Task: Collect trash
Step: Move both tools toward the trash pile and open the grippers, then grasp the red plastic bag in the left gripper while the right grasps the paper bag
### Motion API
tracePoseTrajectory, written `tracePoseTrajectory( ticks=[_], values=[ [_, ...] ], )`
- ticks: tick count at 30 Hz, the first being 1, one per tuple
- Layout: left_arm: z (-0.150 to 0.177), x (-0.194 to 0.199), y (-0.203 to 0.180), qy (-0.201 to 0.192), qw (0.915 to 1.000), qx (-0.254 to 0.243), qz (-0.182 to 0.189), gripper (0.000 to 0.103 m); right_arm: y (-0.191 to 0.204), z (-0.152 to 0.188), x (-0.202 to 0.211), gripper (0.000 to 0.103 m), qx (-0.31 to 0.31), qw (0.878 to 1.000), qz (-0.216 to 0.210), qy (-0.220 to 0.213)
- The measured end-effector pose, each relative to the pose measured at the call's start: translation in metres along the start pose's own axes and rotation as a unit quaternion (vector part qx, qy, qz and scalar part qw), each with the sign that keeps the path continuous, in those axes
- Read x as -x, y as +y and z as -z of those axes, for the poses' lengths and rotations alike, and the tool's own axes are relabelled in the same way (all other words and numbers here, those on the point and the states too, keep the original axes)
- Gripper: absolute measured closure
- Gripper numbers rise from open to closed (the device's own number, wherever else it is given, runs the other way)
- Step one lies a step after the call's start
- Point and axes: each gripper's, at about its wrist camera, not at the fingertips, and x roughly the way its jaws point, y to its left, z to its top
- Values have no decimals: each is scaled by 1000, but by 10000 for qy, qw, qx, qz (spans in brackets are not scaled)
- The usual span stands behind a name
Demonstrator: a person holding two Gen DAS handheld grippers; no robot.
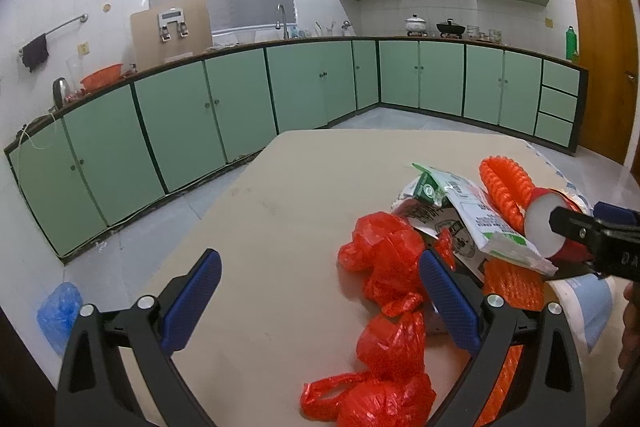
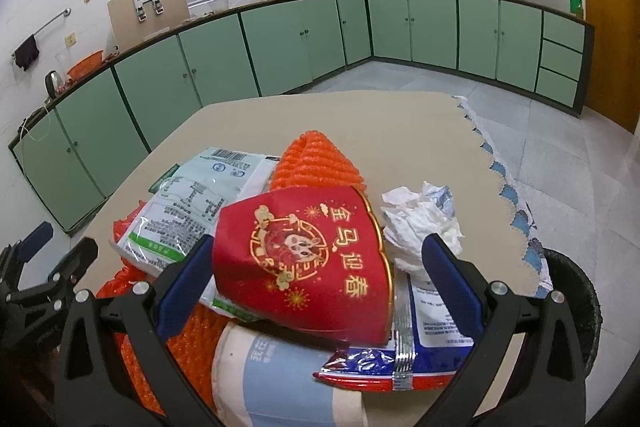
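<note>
red paper cup (image 2: 316,263) between right gripper (image 2: 320,283) fingers

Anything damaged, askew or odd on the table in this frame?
Yes. The red paper cup lies tipped on its side atop the litter pile, its rim dented, between the open jaws of the right gripper. A crumpled tissue sits beside it. The left gripper is open beside the red plastic bags.

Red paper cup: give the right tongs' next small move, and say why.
Probably close the right tongs on the red paper cup: it lies on its side between the open blue pads, not yet gripped. The black bin waits beside the table.
</note>
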Motion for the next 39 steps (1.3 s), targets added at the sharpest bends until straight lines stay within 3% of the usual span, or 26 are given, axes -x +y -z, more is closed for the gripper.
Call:
tracePoseTrajectory(
  ticks=[3, 4, 5, 6, 14, 22, 34, 39],
  values=[
    [-3, -4, -1, -14, 10000, -3, -23, 6, 3, 1, 0, 8, 46, 10000, -38, -11],
    [-3, -4, -1, -13, 10000, -4, -19, 6, 4, 1, -1, 11, 56, 10000, -51, -11],
    [-3, -5, -1, -11, 10000, 0, -2, 6, 5, 1, -1, 21, 71, 9999, -88, 13],
    [-4, -5, -2, -15, 10000, 10, 12, 6, 7, 1, -2, 23, 87, 9999, -112, 58],
    [-1, -2, -6, 9, 10000, -25, 94, 6, 3, 4, 7, 23, 54, 9997, -243, -8],
    [7, 5, -7, 41, 9999, -37, 125, 6, 4, 6, 41, 24, 134, 9989, -371, -252],
    [9, -13, -18, 145, 9996, -65, 236, 7, 2, 11, 55, 23, 99, 9992, -214, -337],
    [11, -33, -22, 297, 9989, -93, 343, 16, 2, 9, 49, 23, 82, 9993, -197, -322]
  ],
)
